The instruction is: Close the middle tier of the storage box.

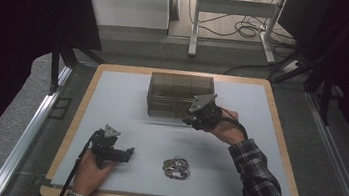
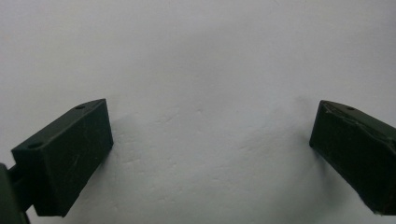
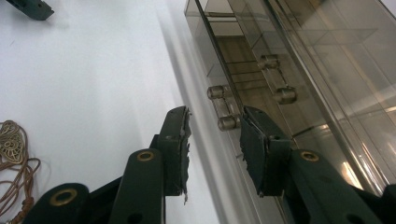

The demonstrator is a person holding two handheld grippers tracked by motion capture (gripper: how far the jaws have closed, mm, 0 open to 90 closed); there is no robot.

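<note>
We see a smoky clear drawer box standing at the far middle of the pale blue mat, its front facing the person. In the right gripper view the box runs up the right side of the picture, with two clear bar handles on its drawer fronts; the nearer handle lies just ahead of our tongs. The right gripper sits at the lower right corner of the box front, held in a hand that comes out of a plaid sleeve. Seen from its own camera, the right gripper has its jaws partly apart with a gap between them, and the handle's lower end stands at the tip of the right-hand jaw; nothing is clamped, and we cannot tell whether the jaw touches the handle.

Nearer the person, a small tangle of thin cord and metal jewellery lies on the mat, well apart from the box; it shows as a brown cord with a filigree piece at the left edge of the right gripper view.

The left gripper rests low over the mat at the near left, pointing towards the jewellery but apart from it. In its own view the left gripper has its jaws wide apart over bare mat, with nothing between them.
</note>
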